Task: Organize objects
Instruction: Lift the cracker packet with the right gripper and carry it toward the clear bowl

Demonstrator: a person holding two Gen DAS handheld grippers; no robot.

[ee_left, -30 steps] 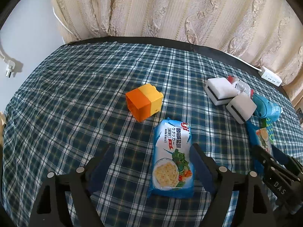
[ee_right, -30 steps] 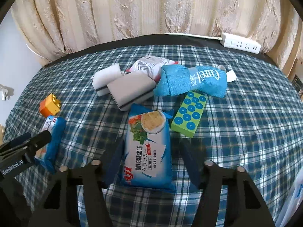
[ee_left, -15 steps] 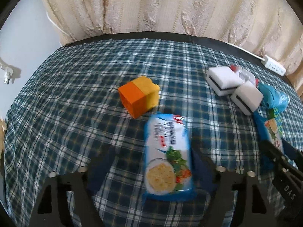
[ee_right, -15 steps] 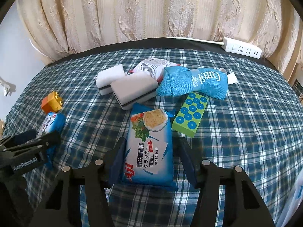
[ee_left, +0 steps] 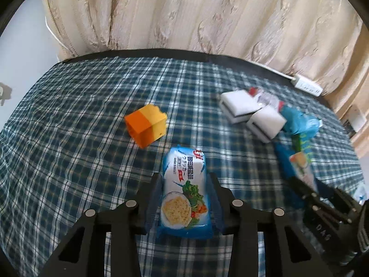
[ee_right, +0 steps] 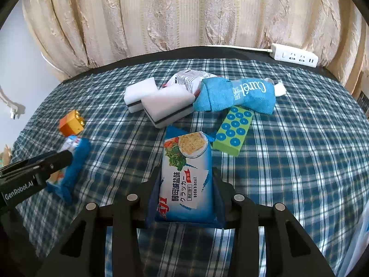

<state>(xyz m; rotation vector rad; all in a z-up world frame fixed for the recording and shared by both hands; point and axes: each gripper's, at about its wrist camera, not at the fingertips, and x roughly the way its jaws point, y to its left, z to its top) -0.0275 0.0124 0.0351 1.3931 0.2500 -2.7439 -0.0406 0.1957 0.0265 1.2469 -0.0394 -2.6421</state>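
Two blue soda biscuit packs lie on a blue plaid cloth. My left gripper [ee_left: 184, 184] is shut on one pack [ee_left: 184, 191], its fingers pressed to both long sides. My right gripper [ee_right: 186, 180] is shut on the other pack [ee_right: 186, 180] the same way. Each gripper shows in the other view: the right one [ee_left: 322, 203] at the lower right, the left one [ee_right: 43, 166] at the left with its pack [ee_right: 71, 161].
An orange and yellow block [ee_left: 146, 122] sits just beyond the left pack. Two white sponges [ee_right: 159, 102], a silver packet [ee_right: 186, 80], a blue Curel pouch [ee_right: 235, 94] and a green dotted block [ee_right: 233, 132] lie beyond the right pack. A white power strip [ee_right: 295, 56] lies at the far edge.
Both grippers have closed from wide open onto their biscuit packs. The left gripper has moved forward over its pack.
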